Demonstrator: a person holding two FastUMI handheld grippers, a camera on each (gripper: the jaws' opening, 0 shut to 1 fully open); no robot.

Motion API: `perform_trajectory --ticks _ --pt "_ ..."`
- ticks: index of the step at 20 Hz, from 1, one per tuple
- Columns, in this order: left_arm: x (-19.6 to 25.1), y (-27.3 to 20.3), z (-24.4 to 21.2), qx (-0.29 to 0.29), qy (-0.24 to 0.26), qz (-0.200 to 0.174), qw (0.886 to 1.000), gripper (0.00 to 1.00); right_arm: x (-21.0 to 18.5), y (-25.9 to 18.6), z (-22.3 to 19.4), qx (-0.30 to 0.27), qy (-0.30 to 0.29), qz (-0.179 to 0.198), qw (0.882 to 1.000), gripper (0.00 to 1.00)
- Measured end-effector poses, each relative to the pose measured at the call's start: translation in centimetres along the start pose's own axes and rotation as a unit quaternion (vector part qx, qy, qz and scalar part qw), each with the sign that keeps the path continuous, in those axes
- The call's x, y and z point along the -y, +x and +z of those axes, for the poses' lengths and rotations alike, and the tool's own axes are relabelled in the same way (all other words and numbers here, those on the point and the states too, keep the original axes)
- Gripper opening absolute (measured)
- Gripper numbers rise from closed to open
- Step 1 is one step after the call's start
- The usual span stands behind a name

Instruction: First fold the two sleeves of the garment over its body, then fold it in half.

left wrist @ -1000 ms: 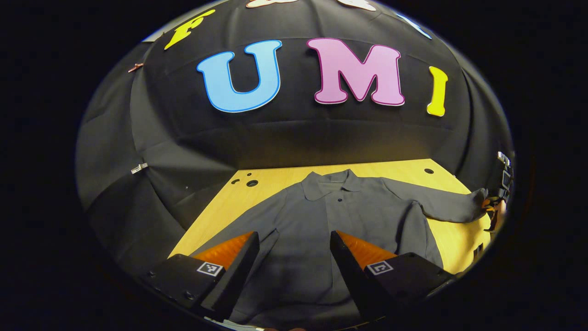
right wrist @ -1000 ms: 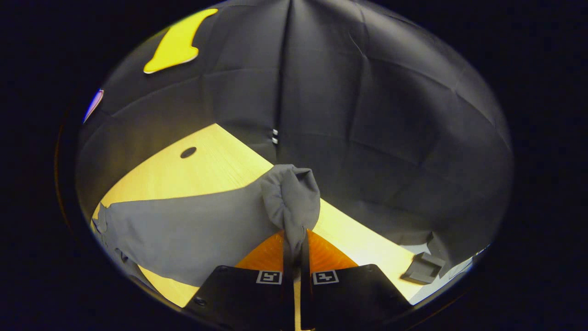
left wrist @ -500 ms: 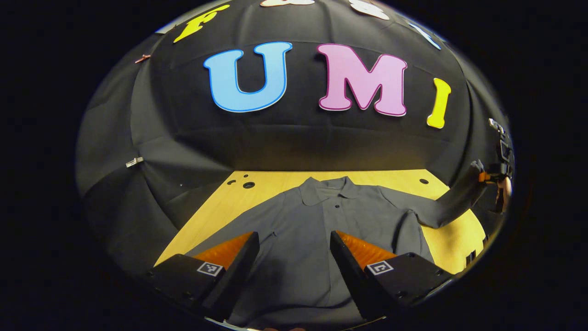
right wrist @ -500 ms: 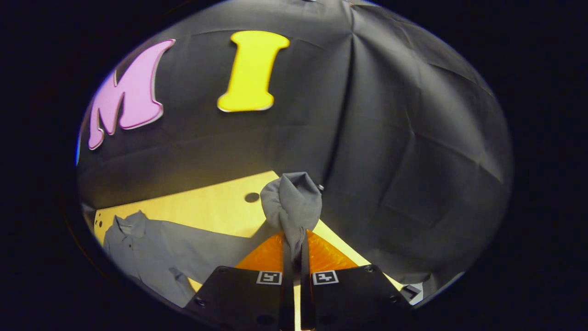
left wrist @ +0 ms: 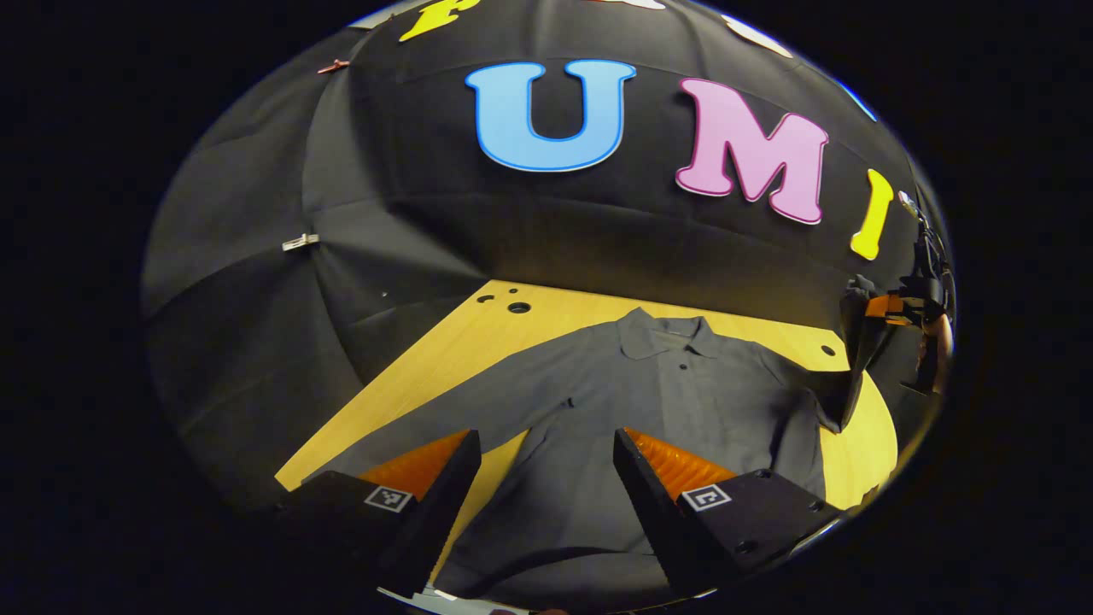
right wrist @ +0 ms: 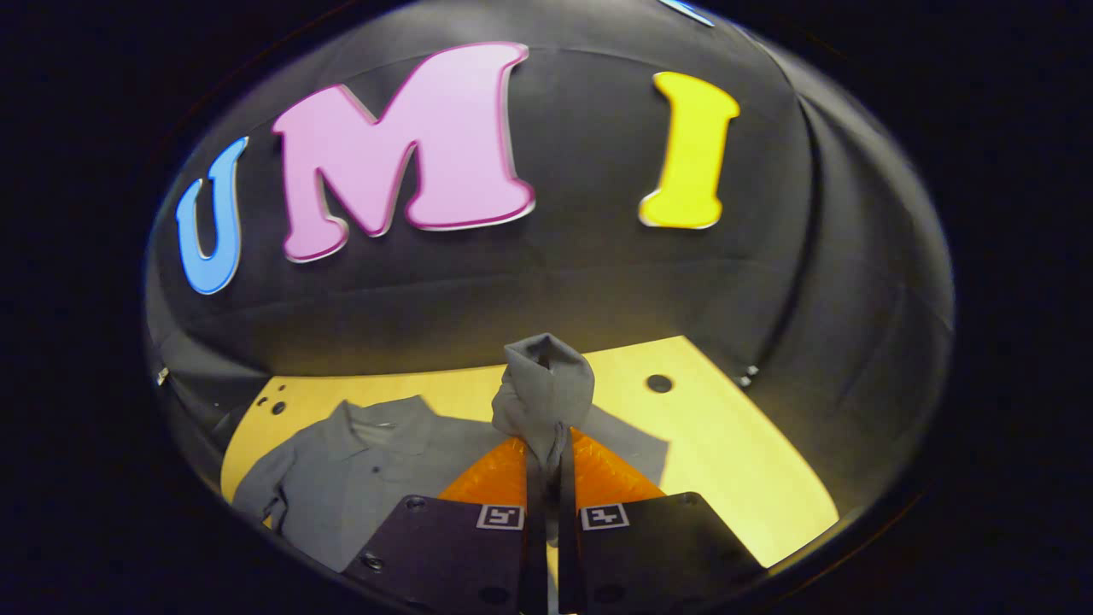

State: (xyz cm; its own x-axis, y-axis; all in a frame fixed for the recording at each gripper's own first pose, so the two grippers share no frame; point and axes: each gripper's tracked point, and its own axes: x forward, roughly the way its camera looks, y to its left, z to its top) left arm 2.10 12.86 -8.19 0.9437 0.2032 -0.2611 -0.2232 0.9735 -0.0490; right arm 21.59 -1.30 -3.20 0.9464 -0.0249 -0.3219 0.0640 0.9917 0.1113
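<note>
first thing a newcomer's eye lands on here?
Likely the bunched grey cuff sticking up from the shut right gripper, dead centre in the right gripper view. Next, the grey shirt spread flat on the yellow table, with that sleeve lifted off at the far right of the left gripper view. The left gripper hangs open over the shirt's hem.

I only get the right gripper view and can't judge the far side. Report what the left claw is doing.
Observer: The left claw is open over the shirt's lower body, with no cloth between its fingers.
Operator: Describe the other sleeve.
Observer: The left sleeve lies spread flat on the table, not yet folded over the body.
Operator: Tell me how my sleeve hangs, seen from there.
Observer: The right sleeve rises steeply from the shoulder to the right claw, clear of the table.
</note>
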Motion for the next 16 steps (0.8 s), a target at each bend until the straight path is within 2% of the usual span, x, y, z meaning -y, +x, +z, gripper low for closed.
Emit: perform_trajectory --ticks 4,7,9,16 --pt "-2.9 0.0 -1.0 -0.009 -0.016 0.029 0.999 0.99 -8.9 0.4 -2.3 -0.019 0.025 0.075 0.997 0.10" --pt "-4.4 0.2 -1.7 -0.014 -0.023 0.046 0.999 0.98 -15.7 0.4 -2.4 0.001 0.055 0.149 0.987 0.10" --pt "-5.3 0.4 -2.2 -0.021 -0.028 0.057 0.998 0.97 -18.3 0.6 -3.7 -0.005 0.055 0.169 0.984 0.09" --pt "-7.5 0.8 -3.4 -0.033 -0.035 0.088 0.995 0.97 -24.3 1.6 -11.5 -0.084 0.095 0.211 0.969 0.09"
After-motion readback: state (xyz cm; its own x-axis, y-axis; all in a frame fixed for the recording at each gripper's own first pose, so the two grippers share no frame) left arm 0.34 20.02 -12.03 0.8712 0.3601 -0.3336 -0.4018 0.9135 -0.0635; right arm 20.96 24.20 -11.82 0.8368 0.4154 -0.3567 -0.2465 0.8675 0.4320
